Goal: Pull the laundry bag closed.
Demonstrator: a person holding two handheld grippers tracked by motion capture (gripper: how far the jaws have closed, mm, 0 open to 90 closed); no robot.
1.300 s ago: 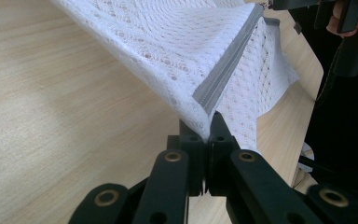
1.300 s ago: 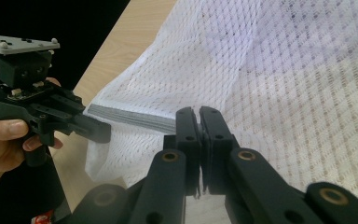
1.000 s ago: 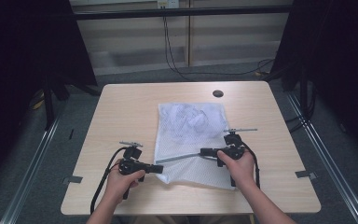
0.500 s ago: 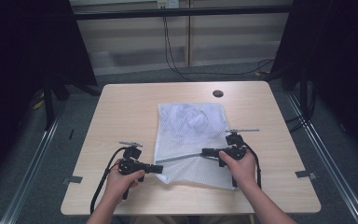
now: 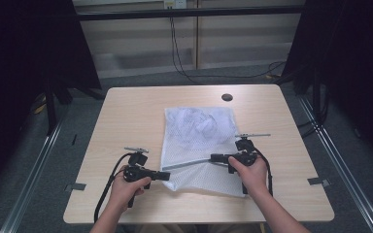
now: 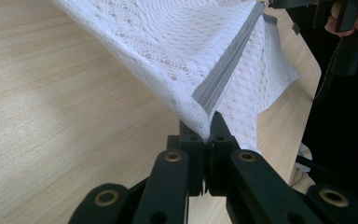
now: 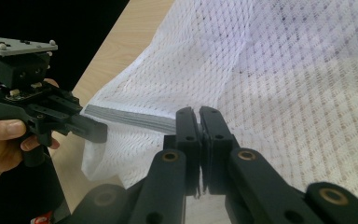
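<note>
A light wooden counter (image 5: pixel 126 121) with rounded corners fills the middle of the frame. Near its far edge, right of centre, sits a small dark round hole (image 5: pixel 227 97). Grey floor (image 5: pixel 24 194) surrounds it, with metal rails (image 5: pixel 34 170) running along the lower left and lower right. Black cables (image 5: pixel 179 53) hang at the top centre against a pale wall panel (image 5: pixel 136 46). Dark curtains (image 5: pixel 19 58) close off both upper corners.

This was a recording lab or test studio rather than a home: a bare pale wooden table (image 5: pixel 126 111) with a cable hole (image 5: pixel 227 97) stood alone on grey carpet (image 5: pixel 48 194), hemmed by black curtains (image 5: pixel 24 58), metal floor rails (image 5: pixel 34 174), a dark overhead bar (image 5: pixel 189 14) and cables (image 5: pixel 179 58) trailing down a panelled wall
</note>
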